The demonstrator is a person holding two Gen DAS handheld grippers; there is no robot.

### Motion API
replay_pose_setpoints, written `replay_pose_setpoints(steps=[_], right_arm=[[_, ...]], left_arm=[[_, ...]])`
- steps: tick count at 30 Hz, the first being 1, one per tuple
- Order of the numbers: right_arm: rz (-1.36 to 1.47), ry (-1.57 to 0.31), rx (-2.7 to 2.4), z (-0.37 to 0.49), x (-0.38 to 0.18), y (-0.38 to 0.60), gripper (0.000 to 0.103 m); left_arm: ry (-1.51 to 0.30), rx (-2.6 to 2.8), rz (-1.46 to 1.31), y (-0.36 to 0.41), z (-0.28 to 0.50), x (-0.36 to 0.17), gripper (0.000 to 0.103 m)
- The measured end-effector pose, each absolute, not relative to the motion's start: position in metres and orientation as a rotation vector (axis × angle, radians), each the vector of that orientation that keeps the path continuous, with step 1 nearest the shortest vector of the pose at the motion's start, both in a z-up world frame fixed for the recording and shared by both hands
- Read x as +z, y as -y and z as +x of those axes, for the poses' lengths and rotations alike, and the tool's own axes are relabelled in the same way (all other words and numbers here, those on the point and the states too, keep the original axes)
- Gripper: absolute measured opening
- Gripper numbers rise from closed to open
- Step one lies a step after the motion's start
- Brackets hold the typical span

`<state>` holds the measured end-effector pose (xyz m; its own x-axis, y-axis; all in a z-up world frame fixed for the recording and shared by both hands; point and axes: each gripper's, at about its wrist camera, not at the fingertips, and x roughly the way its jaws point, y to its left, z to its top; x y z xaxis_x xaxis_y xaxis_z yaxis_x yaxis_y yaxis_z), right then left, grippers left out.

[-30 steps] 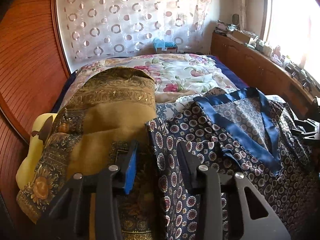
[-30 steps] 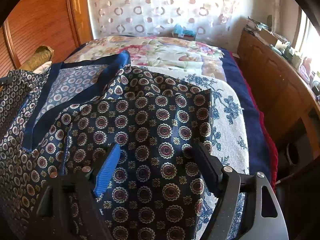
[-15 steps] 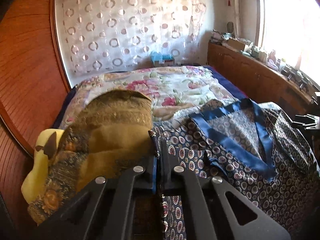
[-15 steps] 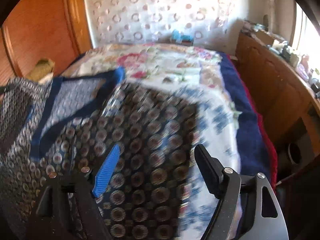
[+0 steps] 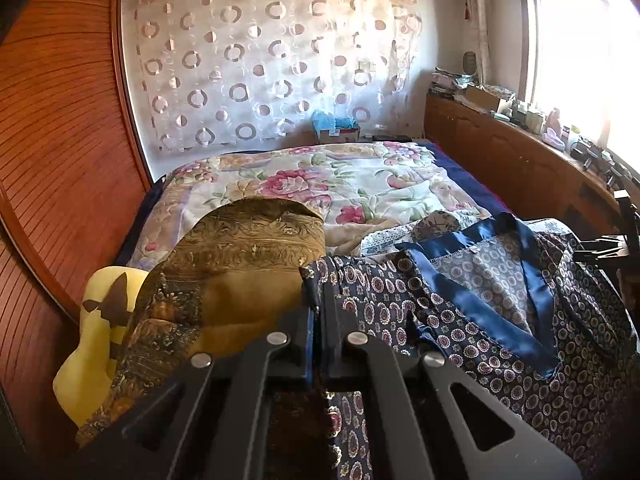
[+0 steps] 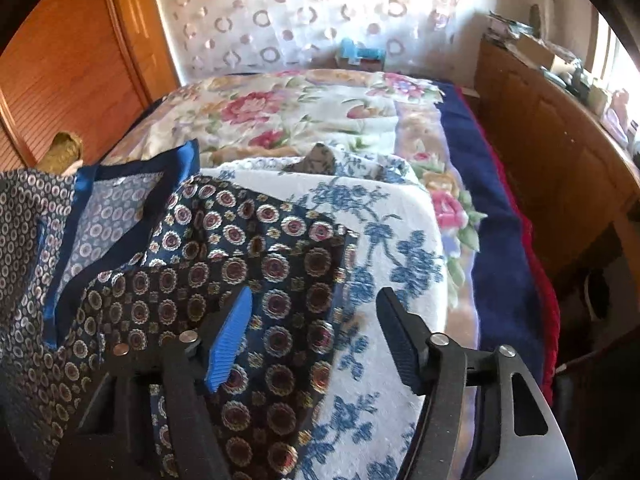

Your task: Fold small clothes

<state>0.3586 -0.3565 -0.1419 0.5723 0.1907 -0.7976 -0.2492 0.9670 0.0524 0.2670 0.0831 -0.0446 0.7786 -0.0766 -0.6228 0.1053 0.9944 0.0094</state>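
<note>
On a bed point(image 5: 384, 184) spread with a floral quilt point(image 5: 360, 176), a navy medallion-print garment point(image 5: 500, 320) with a blue satin neckband lies across the near end. The left wrist view shows the left gripper point(image 5: 316, 304) clenched, its jaws pressed together on the garment's left corner, beside a folded mustard-gold patterned cloth point(image 5: 240, 264) draped over a yellow cushion point(image 5: 100, 340); neither cloth nor cushion is clear from the other camera. The right wrist view shows the right gripper point(image 6: 316, 332) released, its jaws having just been closing with the garment's right edge point(image 6: 248, 264) under the gap between them, the blue pad and the black pad pressing on nothing. That view alone shows the white, blue-flowered towel point(image 6: 392, 248) beneath the garment and the navy blanket edge point(image 6: 492, 216) along the bed's right side. A box of blue tissues point(image 5: 336, 126) sits at the head of the bed in both views, before a circle-patterned curtain point(image 5: 272, 60); a cardboard box point(image 5: 484, 98) rests on the wooden sideboard point(image 5: 520, 160), its contents too small to tell.
</note>
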Motion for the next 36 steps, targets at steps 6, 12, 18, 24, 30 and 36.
replay_pose_setpoints(steps=[6, 12, 18, 24, 30, 36], right_arm=[[-0.117, -0.930, 0.262, 0.367, -0.147, 0.344, 0.047], [-0.121, -0.936, 0.270, 0.373, -0.145, 0.344, 0.021], [-0.142, -0.933, 0.299, 0.370, -0.143, 0.335, 0.004], [-0.158, -0.892, 0.271, 0.361, -0.133, 0.329, 0.002], [-0.141, -0.800, 0.260, 0.346, -0.109, 0.330, 0.002], [-0.143, -0.726, 0.269, 0.323, -0.086, 0.328, 0.001]], left_arm=[[-0.671, -0.098, 0.047, -0.082, 0.267, -0.045, 0.000], [-0.670, -0.099, 0.054, -0.081, 0.265, -0.046, 0.000], [-0.666, -0.101, 0.068, -0.078, 0.261, -0.044, 0.000], [-0.643, -0.118, 0.071, -0.074, 0.254, -0.035, 0.000], [-0.586, -0.142, 0.058, -0.068, 0.234, -0.018, 0.000], [-0.548, -0.151, 0.054, -0.067, 0.211, -0.010, 0.000]])
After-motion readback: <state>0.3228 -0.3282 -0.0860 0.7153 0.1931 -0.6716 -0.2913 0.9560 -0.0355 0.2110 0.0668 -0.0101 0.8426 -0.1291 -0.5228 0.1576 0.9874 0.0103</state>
